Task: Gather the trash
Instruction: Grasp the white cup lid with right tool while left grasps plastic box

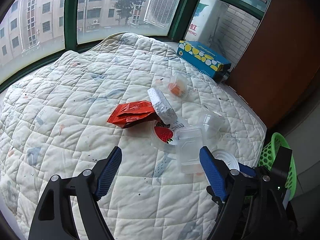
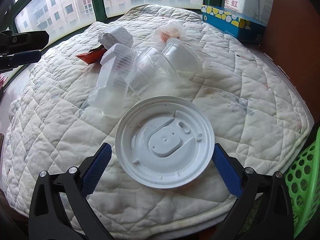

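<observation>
1. My left gripper [image 1: 160, 160] has its jaws apart, nothing clamped. Its right blue pad sits just beside the clear rectangular tub [image 1: 188, 150]; whether they touch I cannot tell. The left pad hangs over bare quilt [image 1: 70, 100].
2. My right gripper [image 2: 162, 160] has its jaws spread wide, one on each side of the white lid [image 2: 164, 142], holding nothing. The lid lies underside up on the quilt, and neither pad presses it.
3. Landmark: the white lid. Just beyond it to the left, the clear rectangular tub lies on its side; beside that, two clear cups [image 2: 166, 68] lie tipped over, close together.
4. Further beyond the lid: a red wrapper [image 1: 132, 114] with a white foam block [image 1: 162, 106] leaning on it, a strawberry-printed lid [image 1: 164, 134], and a small clear container with orange residue [image 1: 178, 86].
5. Far beyond the lid, by the window: a blue tissue box [image 1: 204, 58]. Right of the lid, off the quilt's edge: a green basket [image 2: 304, 180].
6. Both grippers point downward at the quilt, left beside right.
</observation>
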`<state>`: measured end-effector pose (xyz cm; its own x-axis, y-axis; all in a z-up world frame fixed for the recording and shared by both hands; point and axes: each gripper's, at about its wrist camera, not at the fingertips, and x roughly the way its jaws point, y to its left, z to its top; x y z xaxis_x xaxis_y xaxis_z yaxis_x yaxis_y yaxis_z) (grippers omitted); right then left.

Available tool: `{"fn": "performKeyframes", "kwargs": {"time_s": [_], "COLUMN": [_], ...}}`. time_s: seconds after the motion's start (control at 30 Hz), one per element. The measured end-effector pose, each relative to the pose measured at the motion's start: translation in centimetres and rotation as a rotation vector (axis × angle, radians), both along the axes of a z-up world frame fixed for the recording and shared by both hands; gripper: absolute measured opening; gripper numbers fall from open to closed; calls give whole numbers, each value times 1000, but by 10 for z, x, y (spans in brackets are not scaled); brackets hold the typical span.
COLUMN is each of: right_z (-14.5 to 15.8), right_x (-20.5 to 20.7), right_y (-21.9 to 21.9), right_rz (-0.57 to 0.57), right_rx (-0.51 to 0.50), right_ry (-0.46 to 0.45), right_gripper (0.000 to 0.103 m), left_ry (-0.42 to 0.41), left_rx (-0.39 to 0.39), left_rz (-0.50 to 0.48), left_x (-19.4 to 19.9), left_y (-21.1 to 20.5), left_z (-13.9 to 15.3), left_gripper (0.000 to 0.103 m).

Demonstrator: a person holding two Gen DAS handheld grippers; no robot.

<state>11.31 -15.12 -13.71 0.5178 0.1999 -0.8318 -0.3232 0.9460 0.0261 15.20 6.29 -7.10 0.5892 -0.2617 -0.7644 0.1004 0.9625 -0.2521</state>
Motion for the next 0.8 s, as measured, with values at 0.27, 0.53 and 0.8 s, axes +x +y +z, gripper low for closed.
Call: {"fn": "performKeyframes", "kwargs": {"time_s": [0.27,0.53,0.8], "right_z": [-6,12,47], "right_x": [7,-6,-26], "right_y": [-1,-22,-51], "right_rz": [-22,-71,-133], "right_rx": [-19,39,80], "right_ry": [-3,-21,-84], "right_gripper": [92,92,92], "left_ry": [31,74,105], "left_rx": [-6,-29,-34], "left_rz": [-16,-79,-120], "left_x": [6,18,39], "left_y": [-6,-34,-63], "left_z": [-13,-33,-52], "left_gripper": [77,77,74]}}
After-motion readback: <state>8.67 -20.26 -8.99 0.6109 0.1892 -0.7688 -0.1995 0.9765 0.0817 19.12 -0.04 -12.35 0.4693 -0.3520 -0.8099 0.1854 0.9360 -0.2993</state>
